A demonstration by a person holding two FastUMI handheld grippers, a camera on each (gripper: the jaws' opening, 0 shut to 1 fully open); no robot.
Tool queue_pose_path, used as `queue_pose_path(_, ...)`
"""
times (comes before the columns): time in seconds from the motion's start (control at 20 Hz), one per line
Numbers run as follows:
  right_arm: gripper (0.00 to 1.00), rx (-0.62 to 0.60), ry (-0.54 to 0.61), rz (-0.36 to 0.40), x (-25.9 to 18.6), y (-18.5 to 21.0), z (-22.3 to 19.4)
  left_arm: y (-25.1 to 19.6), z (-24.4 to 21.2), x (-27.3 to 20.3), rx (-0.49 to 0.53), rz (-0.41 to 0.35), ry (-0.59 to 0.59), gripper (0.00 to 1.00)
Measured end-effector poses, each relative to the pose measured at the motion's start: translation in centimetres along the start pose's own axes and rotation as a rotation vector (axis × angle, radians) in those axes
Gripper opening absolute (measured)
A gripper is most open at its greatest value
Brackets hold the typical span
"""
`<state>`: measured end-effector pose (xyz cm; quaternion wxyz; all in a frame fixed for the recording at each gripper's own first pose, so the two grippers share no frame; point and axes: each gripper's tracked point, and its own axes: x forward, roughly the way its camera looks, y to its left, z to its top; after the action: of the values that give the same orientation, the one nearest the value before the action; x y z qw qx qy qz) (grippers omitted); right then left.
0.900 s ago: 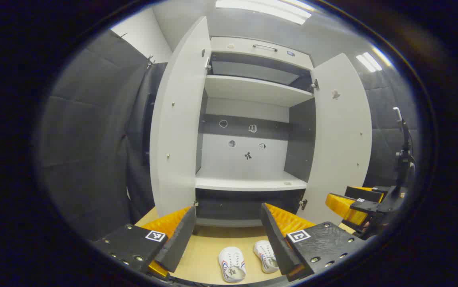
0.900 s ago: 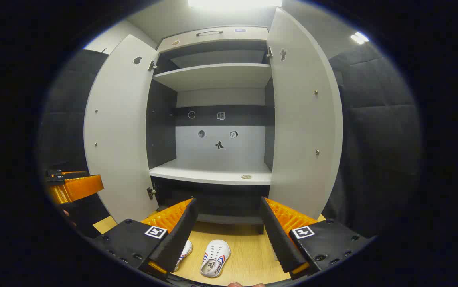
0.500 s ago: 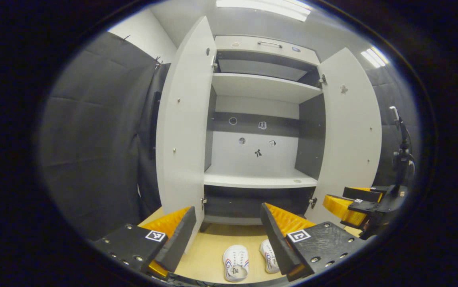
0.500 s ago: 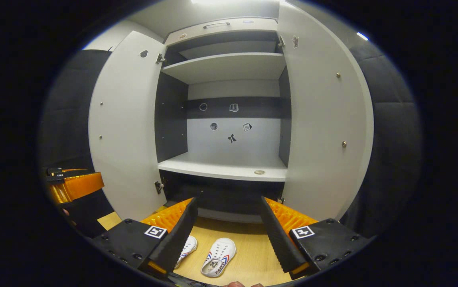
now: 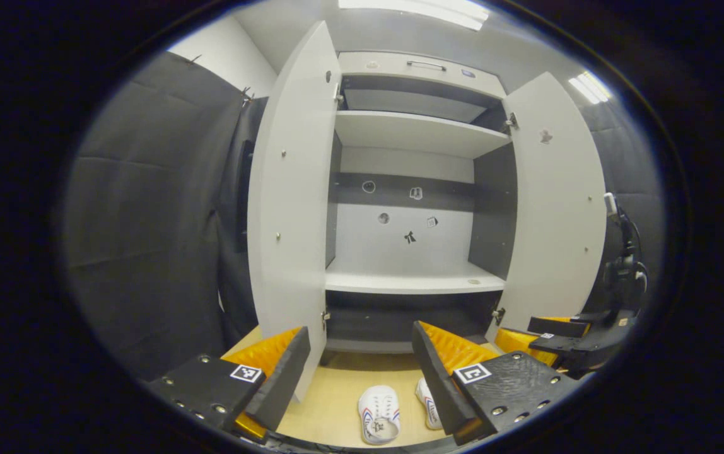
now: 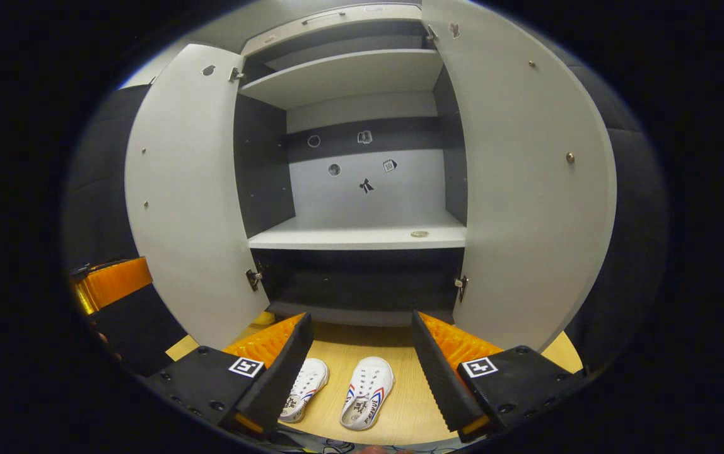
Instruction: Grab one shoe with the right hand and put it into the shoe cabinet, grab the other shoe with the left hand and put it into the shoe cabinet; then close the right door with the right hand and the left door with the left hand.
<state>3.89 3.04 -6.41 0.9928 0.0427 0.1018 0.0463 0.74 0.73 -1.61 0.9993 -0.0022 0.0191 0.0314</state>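
We list: cabinet [image 6: 362,236], both doors wide open, left door [image 6: 188,195], right door [image 6: 526,189]; shelves bare but for a small disc [image 6: 419,234] on the lower one. Two white shoes on the floor [image 6: 406,410] before it, side by side: left shoe [image 6: 304,389], right shoe [image 6: 369,392]. We hold the left gripper [image 5: 362,372] and right gripper [image 6: 362,372] above them, fingers spread, gripping nothing.

pale wood floor [image 6: 400,410] — dark padded booth wall [image 5: 141,239], ceiling light strips [image 5: 425,7] overhead
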Motion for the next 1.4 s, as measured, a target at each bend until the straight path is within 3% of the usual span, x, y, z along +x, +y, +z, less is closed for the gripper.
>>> queue_pose_path(0.1, 0.98, 0.015, 0.044, -0.01, 0.6, 0.4, -1.0, 0.7, -0.3, 0.1, -0.013, 0.0, -0.002, 0.94)
queue_pose_path(0.25, 0.95, 0.036, 0.129, -0.016, 1.7, 1.1, -2.9, 2.1, -1.5, 0.2, -0.024, 0.003, 0.019, 0.9)
queue_pose_path(0.3, 0.95, 0.053, 0.172, -0.005, 2.0, 1.6, -4.1, 2.4, -1.9, 0.1, -0.011, 0.001, 0.036, 0.9)
queue_pose_path(0.35, 0.96, 0.067, 0.212, 0.009, 2.4, 2.3, -5.1, 2.6, -1.8, -0.1, 0.024, -0.001, 0.03, 0.98)
queue_pose_path(0.4, 0.93, 0.081, 0.246, 0.02, 2.9, 2.7, -6.2, 2.7, -1.4, -0.2, 0.055, -0.007, 0.015, 0.9)
queue_pose_path(0.45, 0.98, 0.091, 0.278, 0.026, 3.5, 3.1, -7.3, 2.5, -1.4, -0.3, 0.064, -0.021, 0.006, 0.94)
queue_pose_path(0.7, 0.98, 0.055, 0.474, 0.06, 5.9, 4.1, -15.1, 1.2, -4.8, -0.1, -0.033, -0.105, 0.081, 0.9)
queue_pose_path(0.85, 0.98, 0.06, 0.533, 0.043, 8.3, 3.7, -18.2, 1.5, -5.3, -0.4, -0.026, -0.119, 0.087, 0.97)
queue_pose_path(0.9, 0.98, 0.07, 0.547, 0.048, 8.9, 3.9, -18.7, 1.7, -5.6, -0.6, -0.013, -0.124, 0.089, 0.94)
queue_pose_path(1.2, 0.98, 0.06, 0.613, 0.031, 11.4, 3.9, -21.4, 2.4, -9.0, -0.9, 0.044, -0.152, 0.131, 0.94)
queue_pose_path(1.4, 0.98, 0.095, 0.674, 0.012, 12.3, 4.0, -23.9, 2.7, -11.1, -0.9, 0.011, -0.158, 0.169, 0.94)
